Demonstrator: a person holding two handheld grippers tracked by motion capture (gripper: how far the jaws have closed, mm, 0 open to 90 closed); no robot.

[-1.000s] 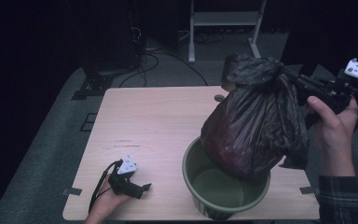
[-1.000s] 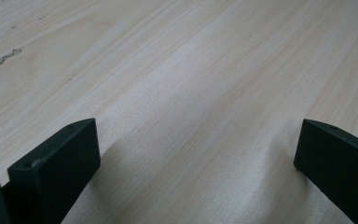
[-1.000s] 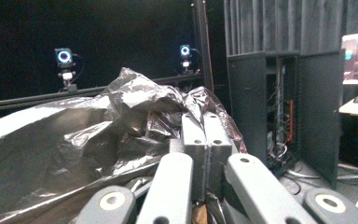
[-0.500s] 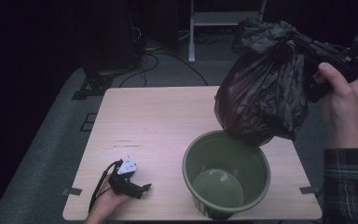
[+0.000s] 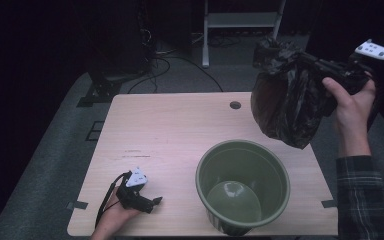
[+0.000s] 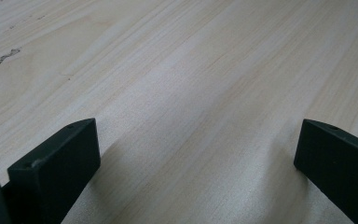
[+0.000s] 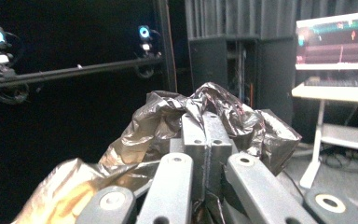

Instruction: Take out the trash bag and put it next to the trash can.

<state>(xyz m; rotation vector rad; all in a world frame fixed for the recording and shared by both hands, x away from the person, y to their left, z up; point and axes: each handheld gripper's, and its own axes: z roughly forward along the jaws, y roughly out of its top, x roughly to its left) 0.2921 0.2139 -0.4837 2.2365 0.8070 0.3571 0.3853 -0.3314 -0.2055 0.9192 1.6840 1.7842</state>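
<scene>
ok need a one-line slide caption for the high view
Right claw lifts a tied dark trash bag clear of the green bin, while the left claw rests open on the wooden table.

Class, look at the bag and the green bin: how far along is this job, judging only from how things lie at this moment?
Done: the dark rubbish bag is out of the green bin, which looks bare inside. In hand: the right gripper is shut on the bag's bunched neck, holding it in the air over the table's far right edge. The left gripper lies open on the table. Left, probably: carrying the bag away and putting it down.
</scene>
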